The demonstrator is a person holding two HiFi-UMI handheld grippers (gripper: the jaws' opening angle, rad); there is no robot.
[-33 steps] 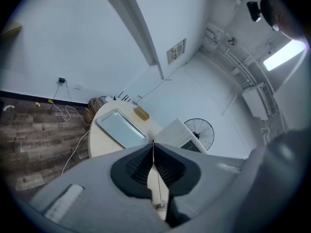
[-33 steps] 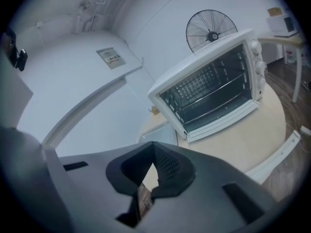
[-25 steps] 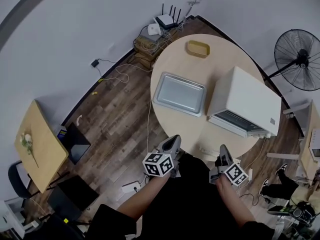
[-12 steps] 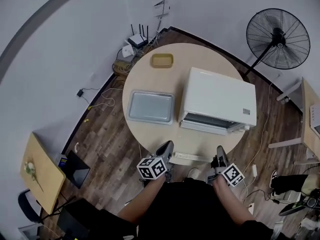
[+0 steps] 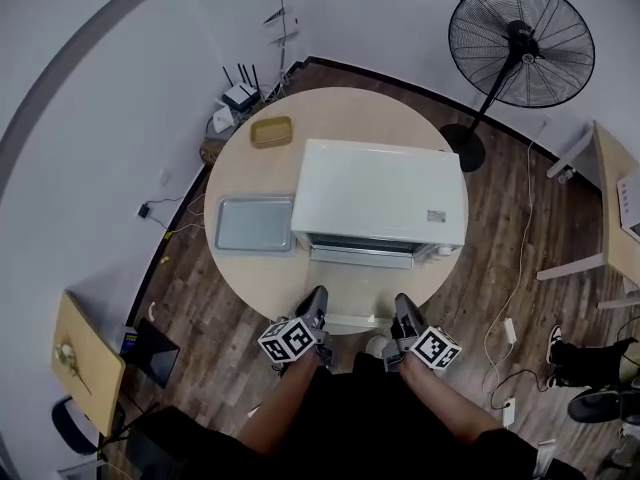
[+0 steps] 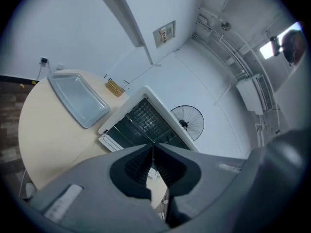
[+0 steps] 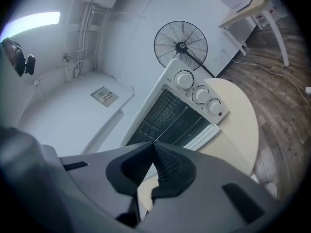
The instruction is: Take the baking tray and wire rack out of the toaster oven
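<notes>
At the round table's (image 5: 262,290) near edge, my left gripper (image 5: 318,296) and right gripper (image 5: 402,304) are both closed, empty. Twelve o'clock: the open toaster oven (image 5: 380,193), wire rack (image 6: 145,116) inside. The baking tray (image 5: 254,224) lies at ten o'clock beside it, with a yellow dish (image 5: 271,131) beyond. A pedestal fan (image 5: 520,43) stands at one o'clock on the wood floor (image 5: 510,238).

Standing fan (image 5: 521,43) beside round table (image 5: 255,280) — yellow dish (image 5: 271,131) on it

Both arms reach forward, left tongs (image 5: 317,299) and right tongs (image 5: 402,306) closed, empty.
</notes>
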